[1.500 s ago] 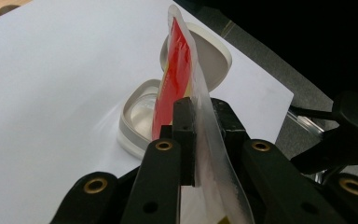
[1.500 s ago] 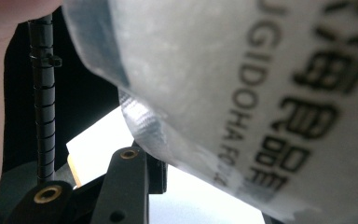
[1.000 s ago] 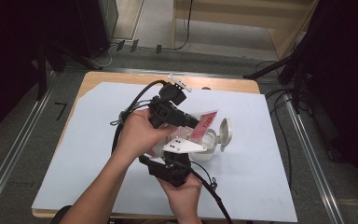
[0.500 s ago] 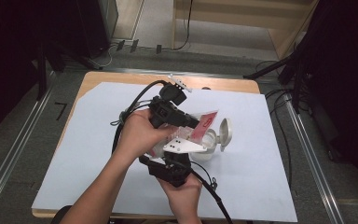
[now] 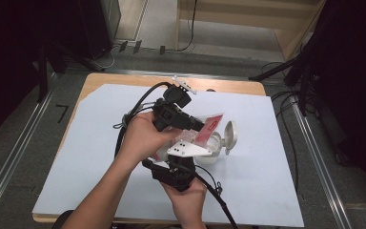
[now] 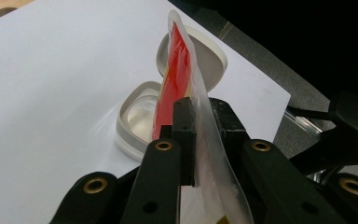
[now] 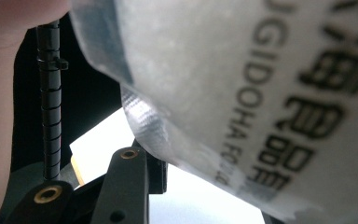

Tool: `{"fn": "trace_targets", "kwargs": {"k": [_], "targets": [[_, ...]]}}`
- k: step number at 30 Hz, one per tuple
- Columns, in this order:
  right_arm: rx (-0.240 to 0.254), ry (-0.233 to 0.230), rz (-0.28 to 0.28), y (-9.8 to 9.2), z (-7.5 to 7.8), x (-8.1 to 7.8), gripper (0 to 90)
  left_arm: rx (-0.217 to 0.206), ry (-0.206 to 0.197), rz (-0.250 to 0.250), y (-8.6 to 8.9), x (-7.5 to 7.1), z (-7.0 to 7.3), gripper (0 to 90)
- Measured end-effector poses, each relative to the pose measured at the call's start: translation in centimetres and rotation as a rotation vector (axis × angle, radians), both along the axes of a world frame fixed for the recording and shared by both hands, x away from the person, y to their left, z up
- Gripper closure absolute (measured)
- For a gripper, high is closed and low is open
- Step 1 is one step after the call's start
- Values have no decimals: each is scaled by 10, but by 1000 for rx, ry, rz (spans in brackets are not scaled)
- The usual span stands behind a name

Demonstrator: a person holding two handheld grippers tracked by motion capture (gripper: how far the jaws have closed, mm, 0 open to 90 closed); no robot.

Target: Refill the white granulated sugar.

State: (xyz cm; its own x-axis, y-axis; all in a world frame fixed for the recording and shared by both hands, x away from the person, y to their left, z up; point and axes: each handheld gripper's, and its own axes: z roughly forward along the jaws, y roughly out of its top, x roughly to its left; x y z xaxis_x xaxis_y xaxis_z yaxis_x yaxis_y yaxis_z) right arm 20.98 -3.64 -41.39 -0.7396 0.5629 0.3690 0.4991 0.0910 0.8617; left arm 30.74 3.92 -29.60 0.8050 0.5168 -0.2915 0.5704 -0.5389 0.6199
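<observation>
A plastic packet (image 5: 210, 125), red at one end and clear at the other, hangs tilted over an open white round container (image 5: 210, 155) whose flip lid (image 5: 229, 136) stands up. My left gripper (image 5: 196, 127) is shut on the packet's edge; in the left gripper view its pads (image 6: 184, 121) pinch the packet (image 6: 179, 70) above the container (image 6: 123, 135). From below, my right gripper (image 5: 177, 155) reaches up to the clear lower end. In the right gripper view the printed clear packet (image 7: 261, 93) lies across the jaws and hides the right one. The left finger (image 7: 130, 182) meets the packet's corner.
A white sheet (image 5: 267, 167) covers the wooden table (image 5: 95, 81). Black cables (image 5: 138, 107) trail from both grippers over the sheet's left and front. The two hands are crowded together at the middle. Dark floor, metal rails and stands surround the table.
</observation>
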Motion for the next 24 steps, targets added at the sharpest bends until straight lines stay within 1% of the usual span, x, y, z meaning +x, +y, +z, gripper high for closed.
{"fn": "trace_targets", "kwargs": {"k": [2, 4, 8, 12, 17, 20, 23, 24], "targets": [[1, 0, -1, 0, 0, 0, 642, 5, -4, -1, 0, 0, 0, 824], [4, 3, -2, 0, 0, 0, 642, 2, 3, 0, -1, 0, 0, 824], [4, 3, 1, -1, -1, 1, 642, 1, 3, -3, -1, 1, -1, 824], [0, -1, -2, -1, -2, 1, 642, 1, -5, -4, -1, 1, -2, 824], [-5, -3, -4, -1, -2, 2, 642, -8, 0, -2, -1, 2, -2, 823], [-4, -2, -3, -1, -1, 2, 641, -1, 0, -2, -1, 2, -2, 823], [-2, -1, -1, -2, -1, 2, 641, -8, 9, 6, -2, 2, -2, 823], [-2, -3, -2, -2, -1, 2, 641, -4, 8, 5, -2, 2, -1, 823]]}}
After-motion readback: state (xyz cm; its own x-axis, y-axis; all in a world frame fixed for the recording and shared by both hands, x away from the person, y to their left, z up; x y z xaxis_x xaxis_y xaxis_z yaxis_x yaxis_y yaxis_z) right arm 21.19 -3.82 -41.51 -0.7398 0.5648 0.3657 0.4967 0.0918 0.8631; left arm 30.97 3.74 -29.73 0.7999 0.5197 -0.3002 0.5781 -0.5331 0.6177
